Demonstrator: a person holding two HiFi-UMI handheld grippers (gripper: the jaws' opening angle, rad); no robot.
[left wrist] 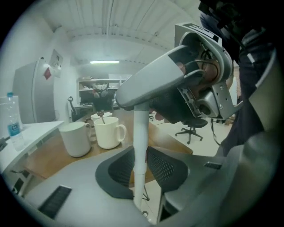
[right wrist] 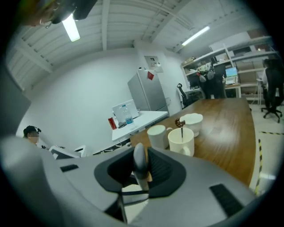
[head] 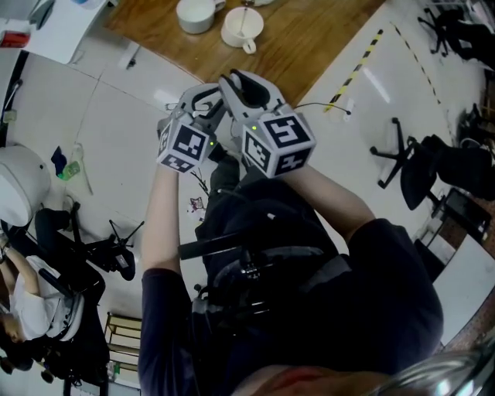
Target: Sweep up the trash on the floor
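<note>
Holding, in both tools at once, one slim white tubular handle [left wrist: 140, 133], judged to belong to the broom; its sweeping head shows in no view; the left gripper [left wrist: 140, 154] has its jaws drawn partway in, pads pressed to either side of the white tube; the right gripper [right wrist: 141, 154] has its jaws about half closed on a grey rounded end cap [right wrist: 139, 162], judged the top of that same handle, just above the left gripper's hold.
Reason for the hold, as judged: top grip to steer, lower grip to drive, handle kept steep ahead of the body.
Task item: small scraps of trash [head: 196, 205] on the white tiled floor [head: 124, 100], below and behind both grippers, beside the person's dark-clad legs; nothing visible touches them yet.
Surroundings: brown wooden table [head: 309, 39] just ahead of the jaws; on it a white ceramic mug with a spoon [head: 242, 29] and a second plain white mug [head: 195, 14]; pale green bottle [head: 69, 171] lying on the floor well off the left gripper's side; black swivel office chair [head: 418, 166] well off the right gripper's side.
Obstruction, as judged: the table edge close ahead limits any forward stroke; the legs crowd the scraps.
</note>
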